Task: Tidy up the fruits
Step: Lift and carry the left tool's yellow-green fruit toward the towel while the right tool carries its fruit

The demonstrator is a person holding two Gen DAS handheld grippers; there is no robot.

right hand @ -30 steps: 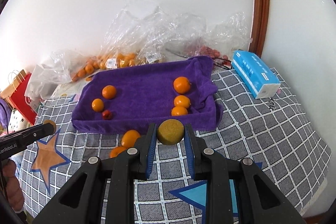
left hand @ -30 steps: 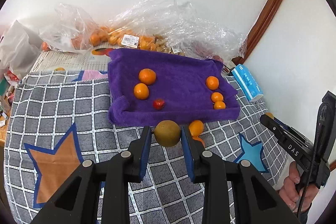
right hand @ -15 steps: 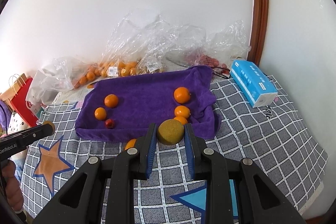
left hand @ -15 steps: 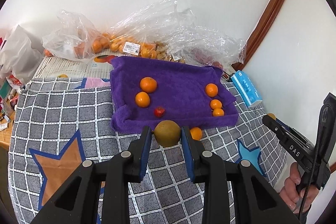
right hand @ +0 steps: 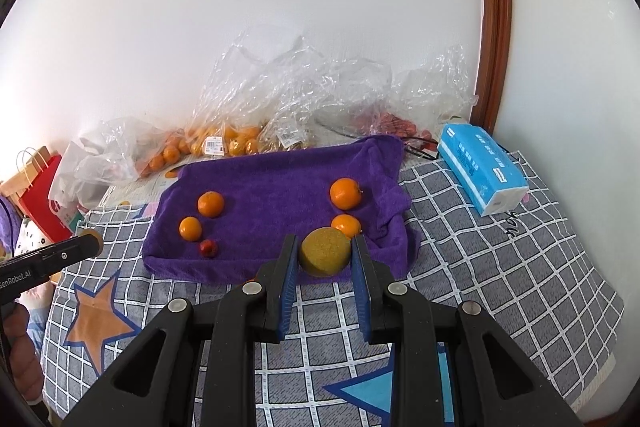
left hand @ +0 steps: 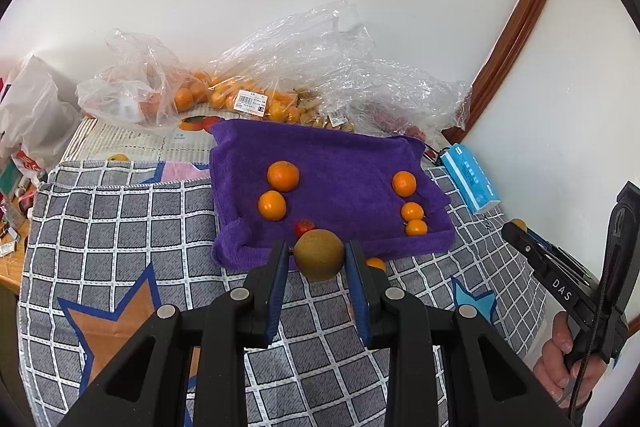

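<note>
Checked star-print cloth [left hand: 120,227] fills the lower half of both views; purple towel [left hand: 340,163] lies mid-frame on it, far edge up against the clear plastic produce bags [left hand: 280,75] at upper centre. Blue tissue pack [right hand: 482,167] sits R of towel, apart from it. On towel, L-wrist view: two bigger tangerines [left hand: 283,175] L of centre, three small ones in a column at R [left hand: 412,211], one small red fruit [left hand: 304,227] near the front edge. One loose orange [left hand: 375,263] on cloth just in front of towel, partly hidden behind the R finger of the L tool. L gripper [left hand: 319,259] clamped on a brown-green round fruit [left hand: 319,254] w/ a stem nub at its L side, poss. a pear; R gripper [right hand: 325,259] clamped on a yellow-brown rough-skinned fruit [right hand: 325,251]. Both held above the cloth, at the towel's near edge in frame. Judgement: step in hand = carry both onto the towel, set as own group. Approx. mid-task; loose orange not yet placed. To do well: go for the bare centre strip between the tangerine groups, lower till fruit rests on the pile before easing the jaws apart, else round fruit rolls. Keep L tool wide of the red fruit, R tool wide of the nearest small tangerine [right hand: 346,225], which looks just beyond its fruit. Keep the two tools apart during the lowering.
</note>
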